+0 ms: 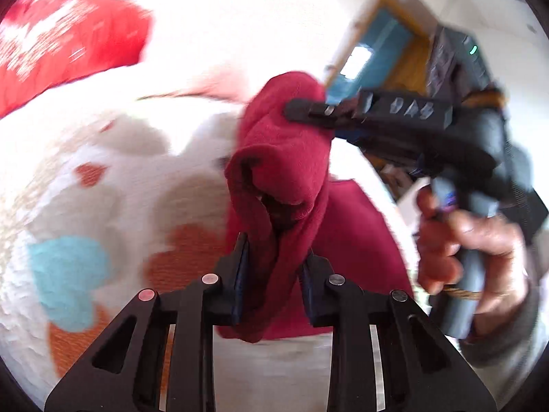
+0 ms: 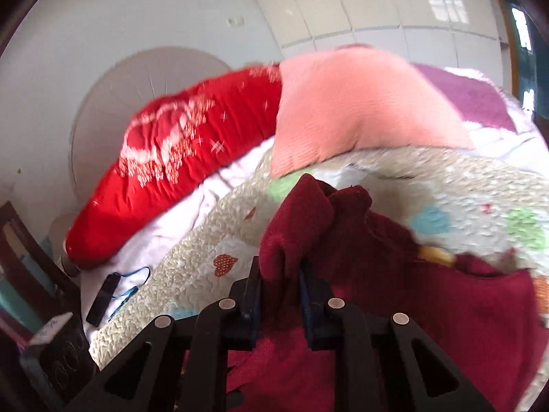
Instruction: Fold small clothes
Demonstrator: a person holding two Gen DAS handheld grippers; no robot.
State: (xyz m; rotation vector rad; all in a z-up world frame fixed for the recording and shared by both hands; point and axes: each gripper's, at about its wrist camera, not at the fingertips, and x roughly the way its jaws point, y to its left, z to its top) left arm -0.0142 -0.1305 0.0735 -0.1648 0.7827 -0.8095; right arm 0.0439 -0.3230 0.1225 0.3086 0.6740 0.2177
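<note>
My left gripper (image 1: pixel 272 267) pinches a bunched fold of the dark red fleece garment (image 1: pixel 284 171); my right gripper (image 2: pixel 279 286) clamps another bunch, lifting it above the near heart-patterned quilted bedspread (image 2: pixel 343 185).

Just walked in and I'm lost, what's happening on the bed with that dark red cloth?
A person is folding a dark red garment over a patchwork quilt. Both handheld grippers are clamped on it: the left gripper pinches a hanging bunch, the right gripper grips another fold. It is lifted and bunched, not yet folded flat.
</note>
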